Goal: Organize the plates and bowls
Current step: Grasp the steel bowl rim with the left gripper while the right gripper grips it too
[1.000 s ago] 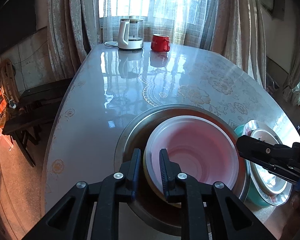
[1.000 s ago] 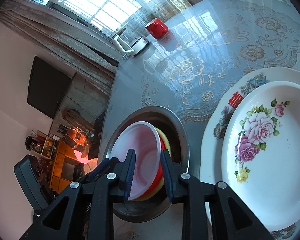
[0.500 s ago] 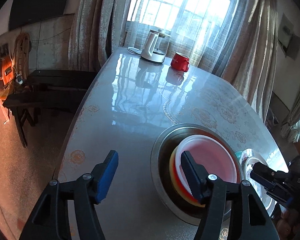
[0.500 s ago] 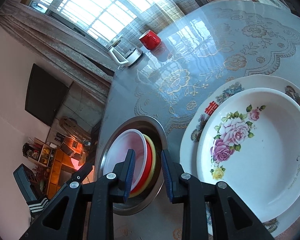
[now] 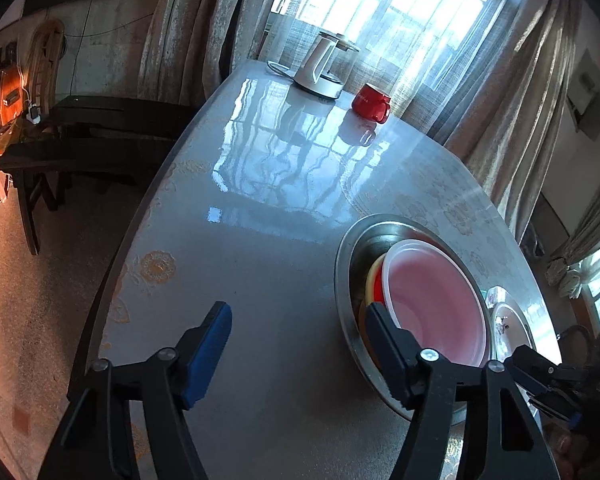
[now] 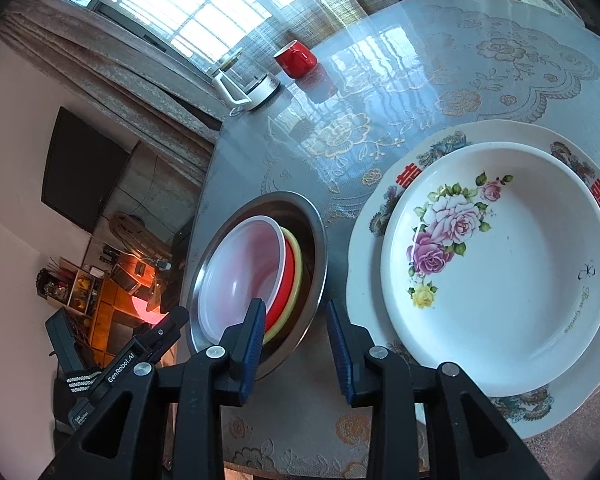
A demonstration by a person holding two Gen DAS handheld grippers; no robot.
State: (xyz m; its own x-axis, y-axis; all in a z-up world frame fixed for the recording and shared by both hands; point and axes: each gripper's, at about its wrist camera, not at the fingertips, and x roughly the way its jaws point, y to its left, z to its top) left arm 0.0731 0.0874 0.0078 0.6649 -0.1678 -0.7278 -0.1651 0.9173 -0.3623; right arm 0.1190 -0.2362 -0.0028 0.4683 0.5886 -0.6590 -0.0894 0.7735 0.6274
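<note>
The steel basin point(image 5: 346, 280) serves as the anchor here: nested inside it are a yellow bowl point(image 6: 298, 256), a red bowl point(image 6: 284, 284) and, on top, a translucent pink-white bowl point(image 5: 436, 300) that leans toward one side of the basin. The left gripper point(image 5: 298, 334) hangs above the table point(image 5: 260, 208) with its jaws spread wide and nothing between them; one blue-padded finger sits over bare tabletop beside the basin, the other overlaps the basin's near rim. The right gripper point(image 6: 296, 338) is also parted, less widely, and empty, with one finger over the basin's edge and the other over the gap between the basin and the plates. Only the right wrist view shows those plates clearly: a rose-patterned deep plate point(image 6: 500, 264) stacked on a larger plate point(image 6: 416, 160) with red characters on its rim, just beside the basin. In the left wrist view just a sliver of them appears past the basin, along with the tip of the right gripper. Both views show a red mug point(image 5: 371, 103) and a glass kettle point(image 5: 324, 68) at the far end of the table from the basin, near the window.
</note>
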